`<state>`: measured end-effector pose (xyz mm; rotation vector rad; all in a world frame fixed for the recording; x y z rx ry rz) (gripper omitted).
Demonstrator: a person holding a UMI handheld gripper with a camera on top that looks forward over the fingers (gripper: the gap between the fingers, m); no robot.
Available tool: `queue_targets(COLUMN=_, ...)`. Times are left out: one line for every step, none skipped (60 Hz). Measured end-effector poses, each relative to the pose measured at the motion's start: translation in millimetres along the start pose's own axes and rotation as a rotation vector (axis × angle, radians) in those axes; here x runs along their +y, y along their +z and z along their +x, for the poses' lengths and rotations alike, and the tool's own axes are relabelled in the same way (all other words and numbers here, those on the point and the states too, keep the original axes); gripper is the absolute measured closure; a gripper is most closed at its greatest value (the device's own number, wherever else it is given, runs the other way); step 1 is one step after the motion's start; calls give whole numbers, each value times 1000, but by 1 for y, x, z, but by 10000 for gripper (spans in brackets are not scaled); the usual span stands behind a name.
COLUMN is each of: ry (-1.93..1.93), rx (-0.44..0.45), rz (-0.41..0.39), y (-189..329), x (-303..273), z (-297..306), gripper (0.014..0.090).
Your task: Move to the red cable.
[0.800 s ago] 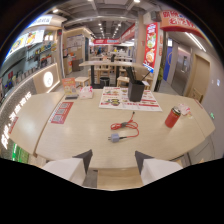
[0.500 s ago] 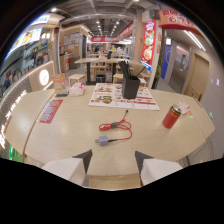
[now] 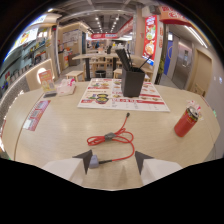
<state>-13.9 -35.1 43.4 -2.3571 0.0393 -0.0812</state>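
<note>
**Closing on the cable**

Since half a second ago I've come in closer: the one red cable [image 3: 114,142] now lies just ahead of my gripper [image 3: 114,161], its grey plug end [image 3: 94,161] between the two fingertips. Fingers stand wide apart, holding nothing. Beyond the cable: one menu placemat [image 3: 122,95], one black utensil holder [image 3: 132,81]. One red can [image 3: 186,121] stands off right on the wooden table [image 3: 60,130].
</note>
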Motion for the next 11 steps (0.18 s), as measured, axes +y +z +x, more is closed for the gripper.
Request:
queue_targets(ry=-1, rx=0, rz=0, y=1, x=0, z=1, gripper=202)
queue_targets(ry=-3, rx=0, rz=0, y=1, x=-1, z=2, gripper=201)
queue_targets(ry=-5, rx=1, rz=0, y=1, x=-1, z=2, gripper=202)
queue_targets(ry=-6, rx=1, rz=0, y=2, x=-1, z=2, gripper=202)
queue_targets(ry=-7, rx=0, rz=1, y=1, x=-1, z=3, gripper=200)
queue_targets(ry=-8, rx=0, rz=2, y=1, x=-2, z=3, gripper=199)
queue_targets(ry=-11, rx=2, rz=5, y=1, x=-2, z=4, gripper=199)
queue_targets(ry=-12, rx=4, rz=7, y=1, x=-2, z=5, gripper=200)
queue_targets(ry=-10, rx=6, rz=8, y=2, x=-1, z=5, gripper=200)
queue_targets(ry=-7, rx=5, rz=7, y=1, x=-1, z=5, gripper=202)
queue_targets(ry=-4, rx=3, rz=6, y=1, x=-1, z=4, gripper=202)
